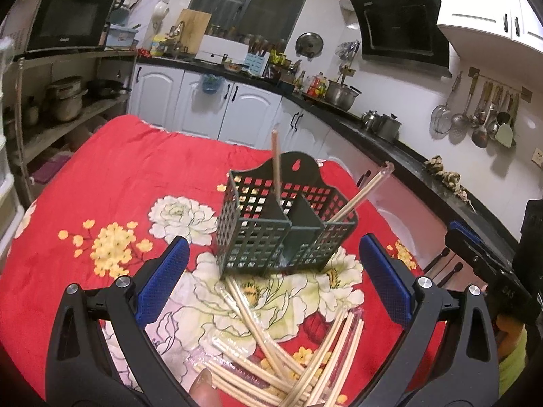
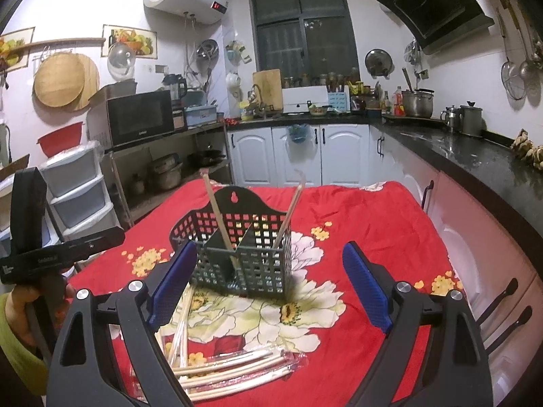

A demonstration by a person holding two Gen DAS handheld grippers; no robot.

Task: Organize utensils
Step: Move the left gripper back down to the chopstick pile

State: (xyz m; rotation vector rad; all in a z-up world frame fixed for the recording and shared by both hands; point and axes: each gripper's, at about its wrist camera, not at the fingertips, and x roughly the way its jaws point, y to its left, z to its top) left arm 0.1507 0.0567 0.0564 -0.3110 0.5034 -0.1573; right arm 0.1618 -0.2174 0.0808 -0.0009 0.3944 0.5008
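Observation:
A dark green perforated utensil holder (image 1: 285,224) (image 2: 237,254) with two compartments stands on the red floral cloth. One wrapped pair of chopsticks leans in each compartment (image 1: 276,166) (image 1: 363,193). Several more wrapped pairs of chopsticks (image 1: 281,352) (image 2: 234,369) lie loose on the cloth in front of the holder. My left gripper (image 1: 275,281) is open above that pile, nothing between its blue pads. My right gripper (image 2: 268,285) is open too, just short of the holder, nothing held.
The table's red floral cloth (image 1: 112,183) has bare room to the left and behind the holder. A black counter (image 2: 475,149) with pots runs along the right. A shelf with a microwave (image 2: 139,118) stands at the left. The other gripper's body (image 2: 51,254) shows at the left edge.

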